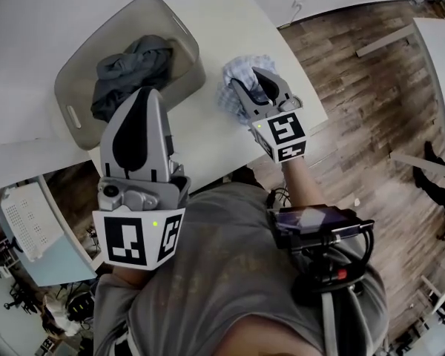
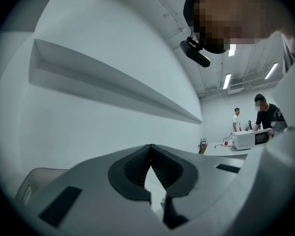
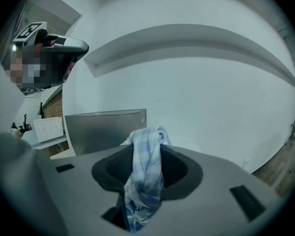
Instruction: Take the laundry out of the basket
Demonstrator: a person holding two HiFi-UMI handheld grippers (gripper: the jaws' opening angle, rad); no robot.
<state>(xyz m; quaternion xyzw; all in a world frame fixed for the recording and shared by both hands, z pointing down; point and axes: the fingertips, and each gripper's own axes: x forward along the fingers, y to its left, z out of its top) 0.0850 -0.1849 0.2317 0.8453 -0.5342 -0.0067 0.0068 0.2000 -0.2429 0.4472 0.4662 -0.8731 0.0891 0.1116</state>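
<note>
Laundry cloth (image 1: pixel 239 78) near table (image 1: pixel 230 21) edge

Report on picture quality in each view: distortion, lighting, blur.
Head view: a strong fisheye bows the table edge and the floorboards; the light is even and the lower corners are dark. Left gripper view: a round black vignette, glare from the ceiling strip lights, and the left gripper tongs look soft up close. Right gripper view: the wall ledge bends into an arc; the checked cloth is fairly sharp, shadowed low down.
</note>
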